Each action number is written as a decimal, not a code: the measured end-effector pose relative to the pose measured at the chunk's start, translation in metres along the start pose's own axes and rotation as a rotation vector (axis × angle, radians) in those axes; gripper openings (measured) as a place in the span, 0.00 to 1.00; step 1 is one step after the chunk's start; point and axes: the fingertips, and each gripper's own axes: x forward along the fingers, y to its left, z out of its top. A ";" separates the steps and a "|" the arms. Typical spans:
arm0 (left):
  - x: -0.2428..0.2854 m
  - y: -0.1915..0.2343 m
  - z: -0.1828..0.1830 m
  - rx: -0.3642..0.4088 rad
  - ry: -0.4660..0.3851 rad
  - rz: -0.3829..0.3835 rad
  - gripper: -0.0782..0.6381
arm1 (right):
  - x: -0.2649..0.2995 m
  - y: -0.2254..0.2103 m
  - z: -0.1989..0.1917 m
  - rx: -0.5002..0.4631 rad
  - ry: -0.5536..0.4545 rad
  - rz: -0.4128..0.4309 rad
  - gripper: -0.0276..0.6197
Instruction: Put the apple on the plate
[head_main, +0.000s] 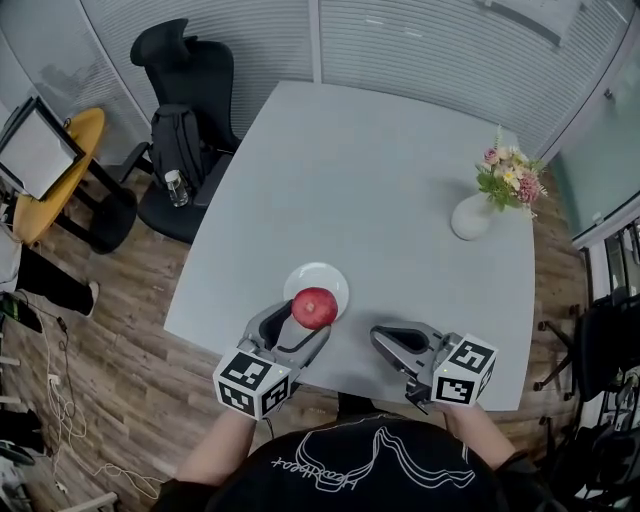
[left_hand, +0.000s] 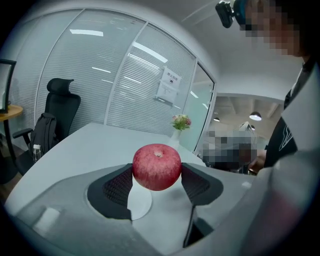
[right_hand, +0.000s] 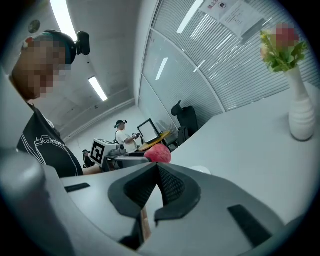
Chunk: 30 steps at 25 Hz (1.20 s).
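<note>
A red apple (head_main: 314, 307) (left_hand: 156, 166) is clamped between the jaws of my left gripper (head_main: 305, 322) (left_hand: 156, 181), held just above the near edge of a small white plate (head_main: 322, 279) (left_hand: 138, 199). The plate lies on the grey table near its front edge, partly hidden by the apple. My right gripper (head_main: 388, 336) (right_hand: 156, 184) hovers to the right, near the table's front edge, its jaws closed together with nothing between them. From the right gripper view the apple (right_hand: 158, 154) shows beyond the jaws.
A white vase with flowers (head_main: 478, 211) (right_hand: 298, 107) stands at the table's (head_main: 380, 170) far right. A black office chair (head_main: 185, 110) with a backpack sits off the left side, near a yellow round table (head_main: 55, 165). A person stands in the background of the right gripper view.
</note>
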 end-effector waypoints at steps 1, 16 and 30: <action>0.003 0.002 -0.003 0.000 0.003 0.003 0.55 | 0.000 -0.002 -0.001 0.004 0.002 -0.002 0.06; 0.045 0.049 -0.052 0.067 0.106 0.077 0.55 | 0.003 -0.026 -0.012 0.051 0.012 -0.039 0.06; 0.082 0.066 -0.093 0.108 0.201 0.096 0.55 | -0.003 -0.052 -0.020 0.091 0.029 -0.066 0.06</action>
